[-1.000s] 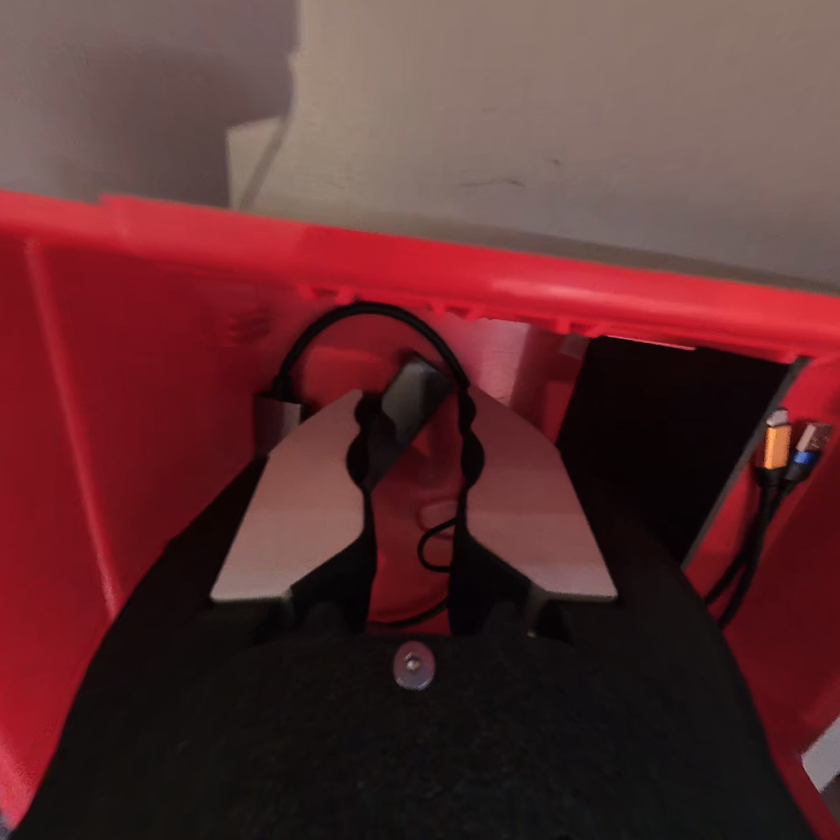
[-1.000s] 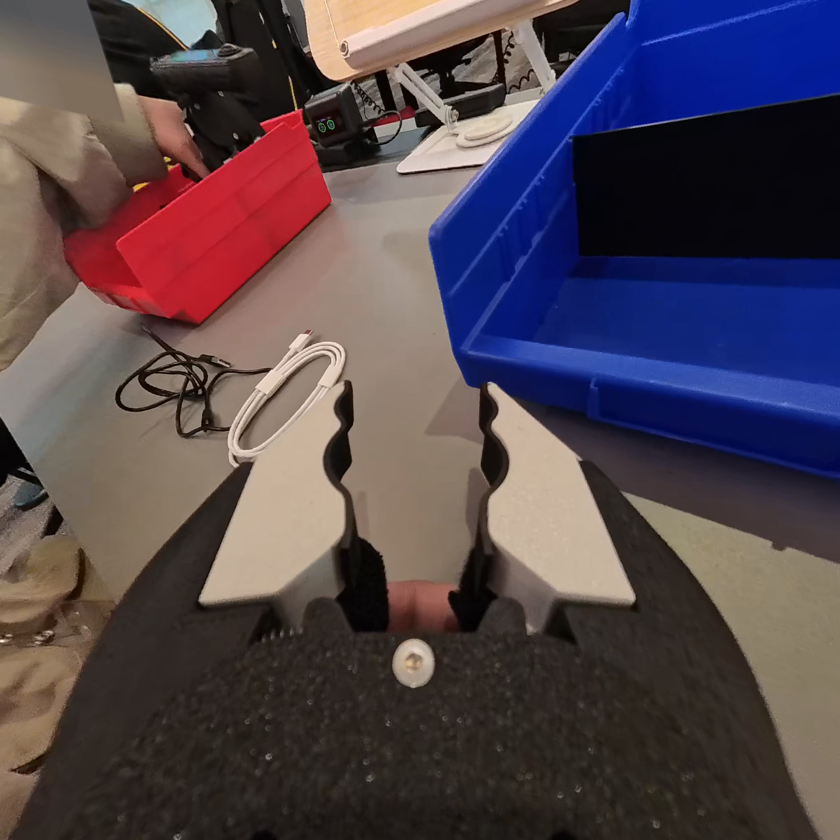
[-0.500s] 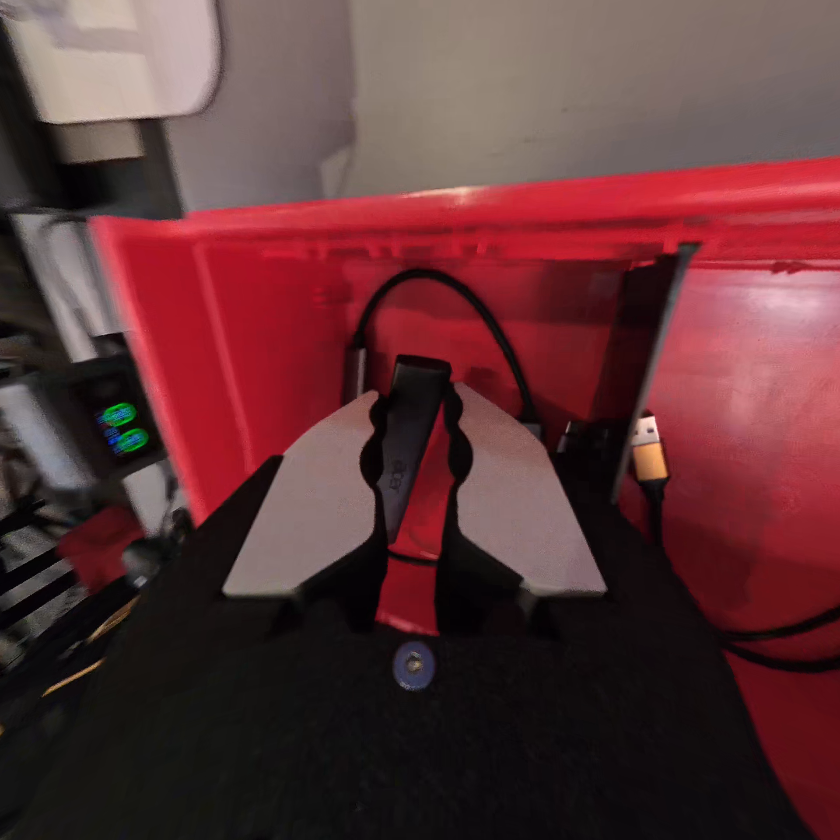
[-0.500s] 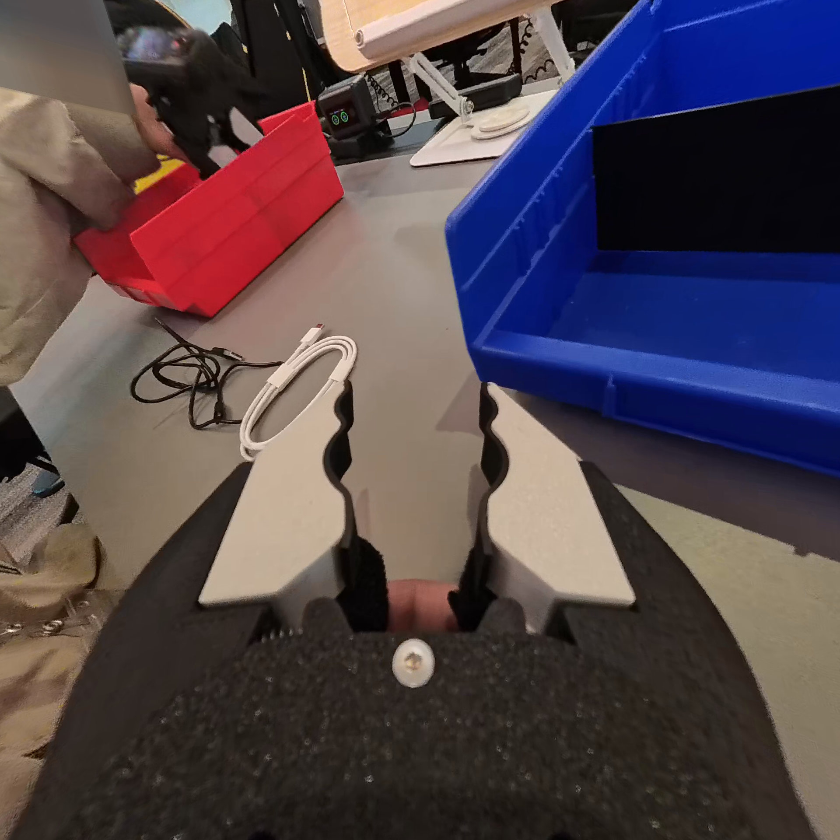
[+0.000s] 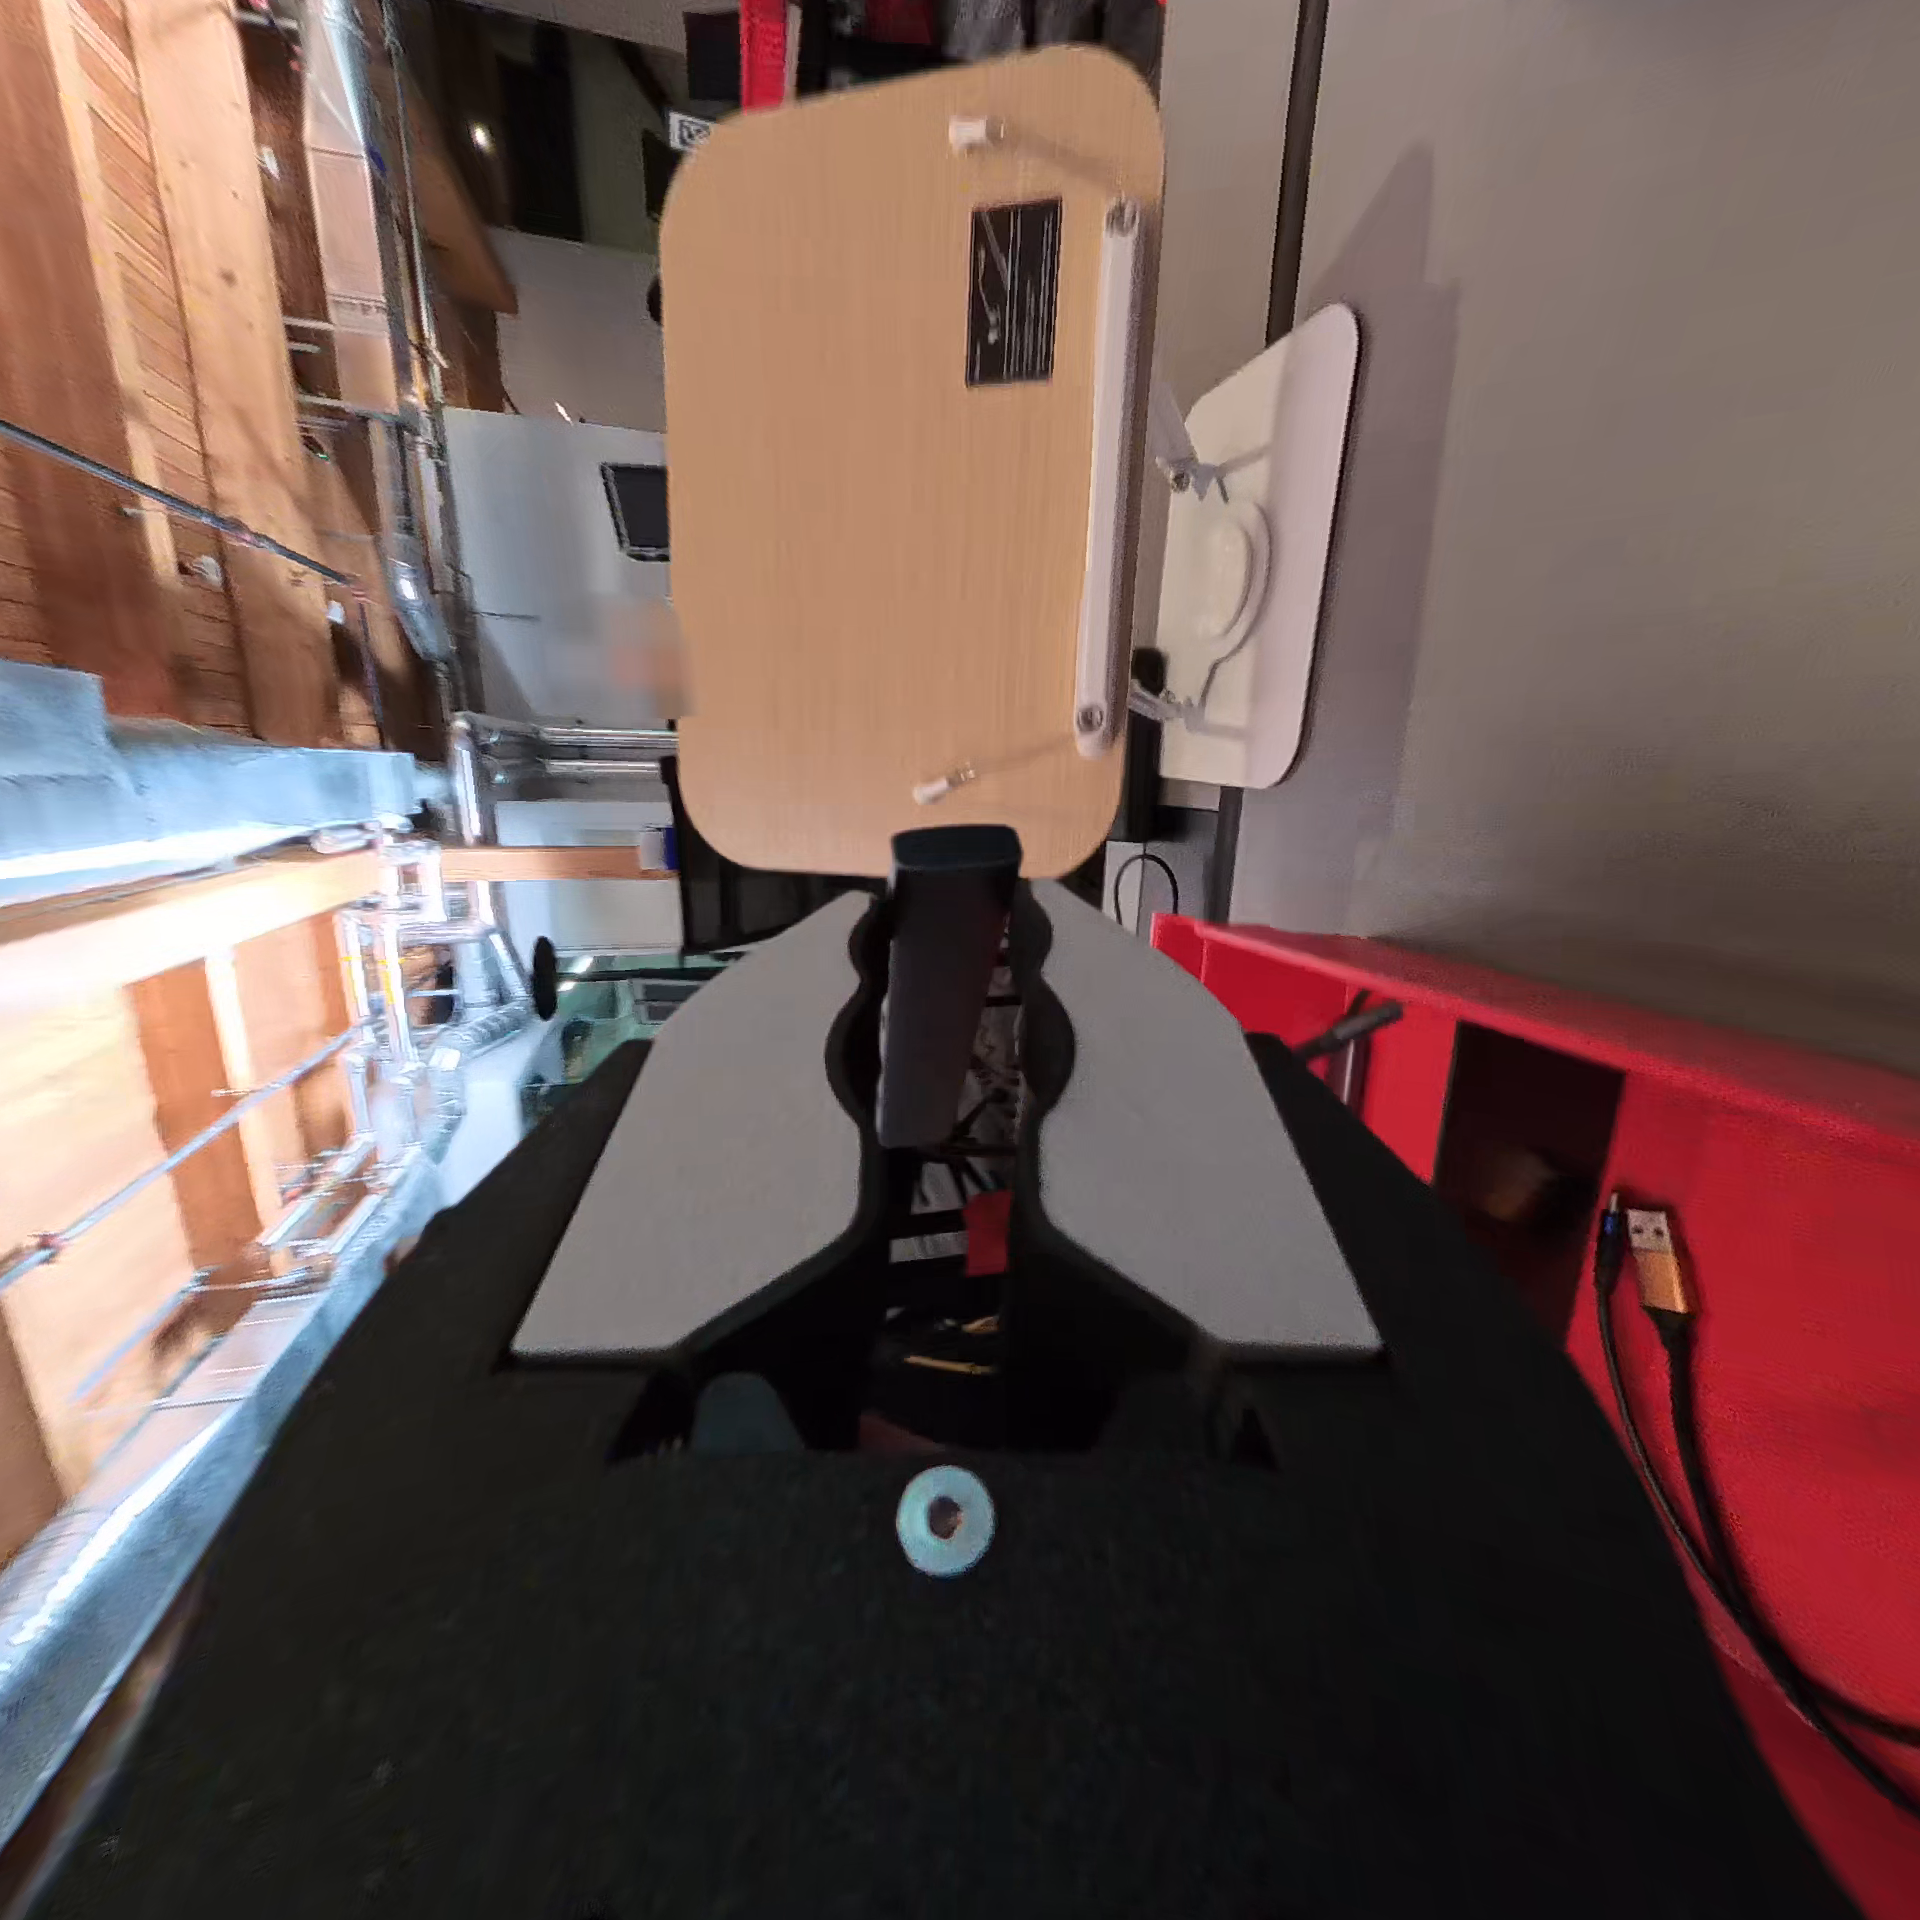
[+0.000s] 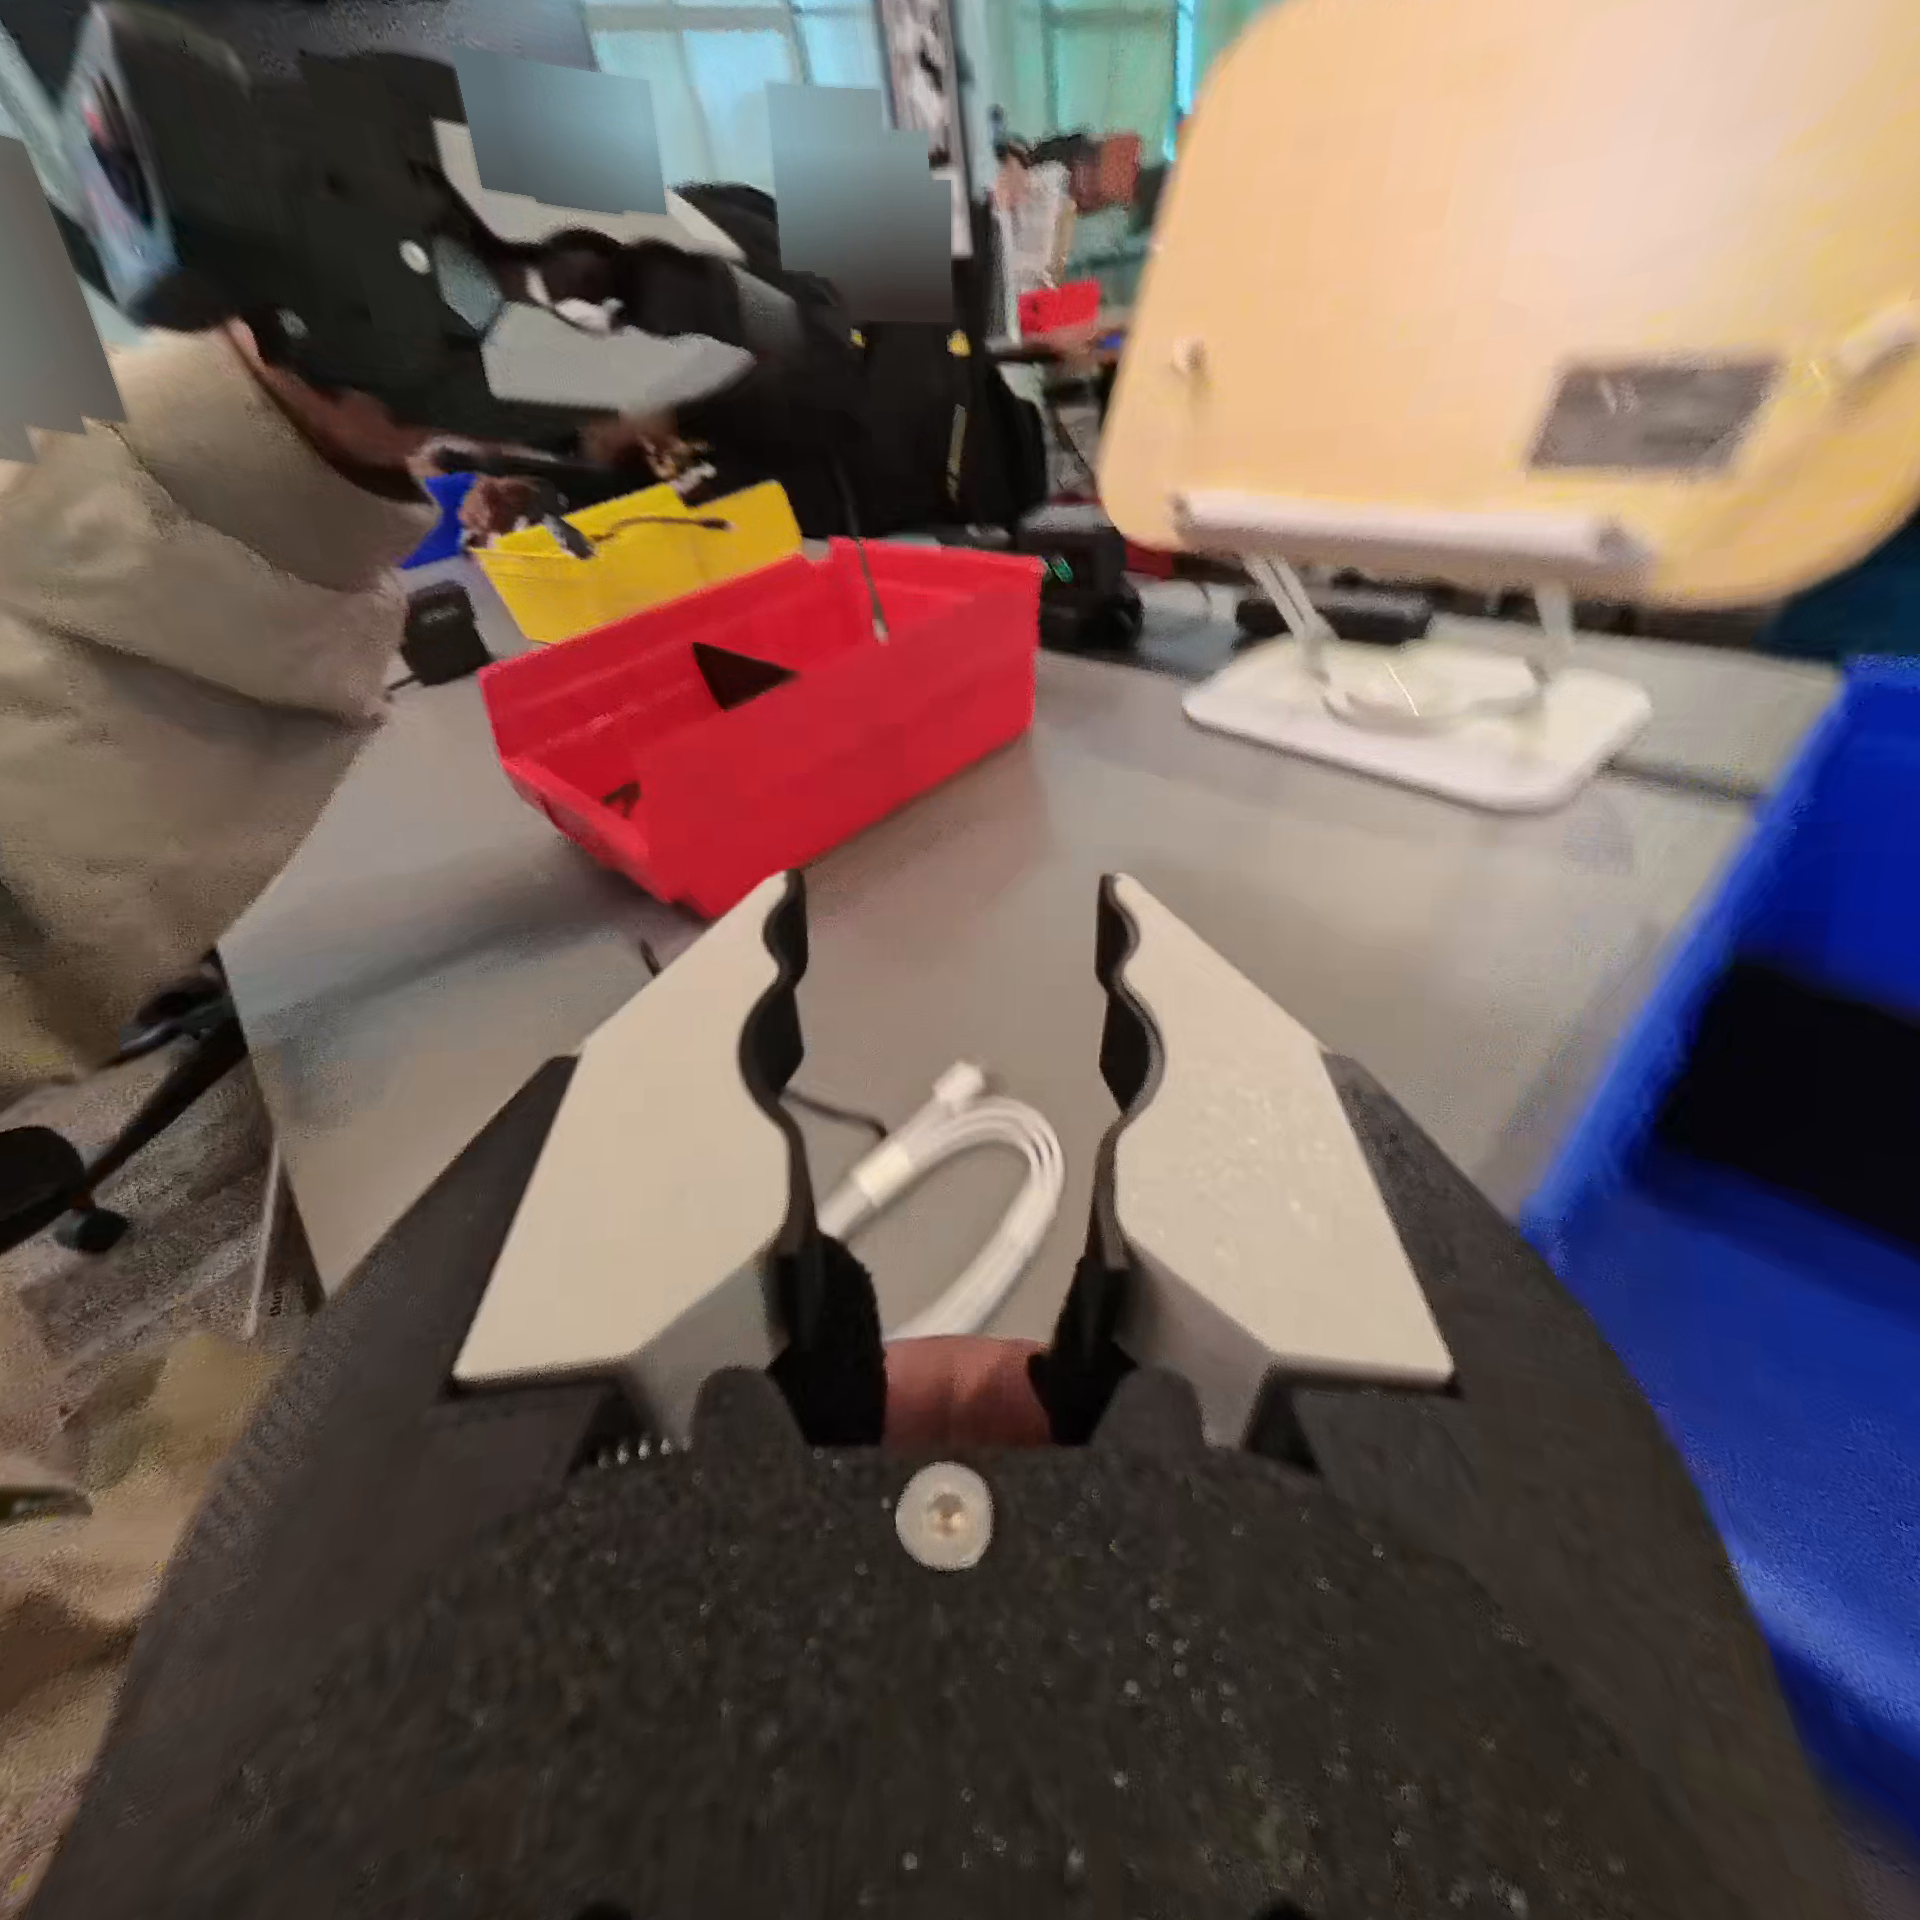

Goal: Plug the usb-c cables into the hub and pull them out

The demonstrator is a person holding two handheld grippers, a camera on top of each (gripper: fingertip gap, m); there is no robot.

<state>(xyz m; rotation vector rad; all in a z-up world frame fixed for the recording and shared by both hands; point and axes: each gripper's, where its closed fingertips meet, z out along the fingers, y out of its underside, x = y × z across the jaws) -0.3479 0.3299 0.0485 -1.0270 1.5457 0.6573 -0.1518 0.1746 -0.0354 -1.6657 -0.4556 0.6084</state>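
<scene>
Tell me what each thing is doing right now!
left gripper: shut on the hub, lifted above the red bin.
hub: held between the fingers, pointing forward, no cable seen plugged into its front end.
right gripper: open, empty.
white cable: coiled, lying loose on the table.
red bin: sitting on the table, open top.
orange-tipped cable: lying in the red bin, unplugged.
blue bin: on the table, contents unclear.

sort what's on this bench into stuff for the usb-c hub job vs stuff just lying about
For the job:
- dark hub, clamped in the left gripper
- coiled white cable on the table
- right gripper, jaws open and empty

Lying about:
- red bin
- orange-tipped cable
- blue bin
- yellow bin
- wooden stand
</scene>
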